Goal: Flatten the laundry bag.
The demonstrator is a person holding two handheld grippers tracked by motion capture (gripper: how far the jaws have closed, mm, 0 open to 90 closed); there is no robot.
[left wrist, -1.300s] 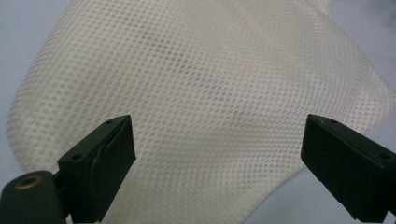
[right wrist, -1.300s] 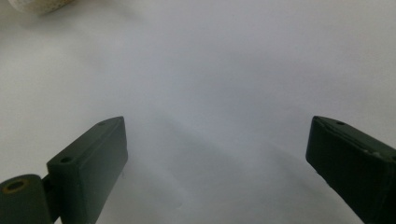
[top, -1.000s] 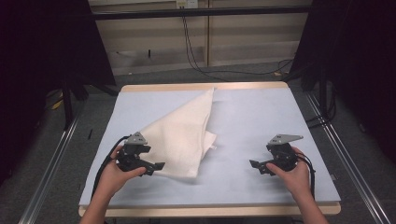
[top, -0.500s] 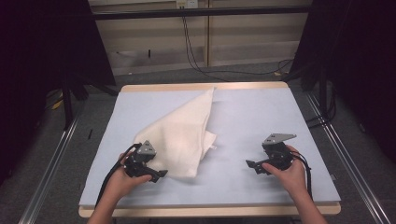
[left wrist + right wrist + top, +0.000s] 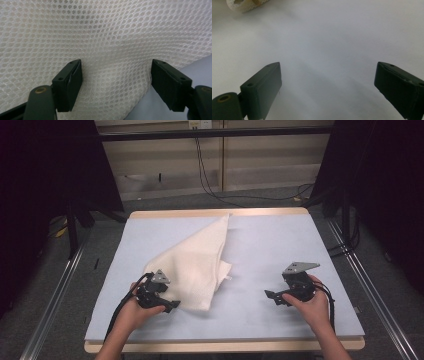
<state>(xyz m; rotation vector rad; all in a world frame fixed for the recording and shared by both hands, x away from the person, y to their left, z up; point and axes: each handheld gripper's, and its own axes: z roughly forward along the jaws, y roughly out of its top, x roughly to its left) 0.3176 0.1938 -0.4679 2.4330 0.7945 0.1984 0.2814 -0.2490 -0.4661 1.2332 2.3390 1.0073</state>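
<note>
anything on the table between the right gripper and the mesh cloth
Nothing: in the high view the stretch of pale blue table cover between the right gripper and the white mesh cloth is bare.

- Left gripper (image 5: 116, 82): jaws spread wide, cream mesh cloth (image 5: 197, 265) lying across the whole gap and ahead of both fingertips; bare table cover (image 5: 270, 245) only past the right-hand finger.
- Right gripper (image 5: 329, 82): jaws wide apart, bare cover between and ahead of the fingers; cloth edge far ahead, off toward the left-hand finger.
</note>
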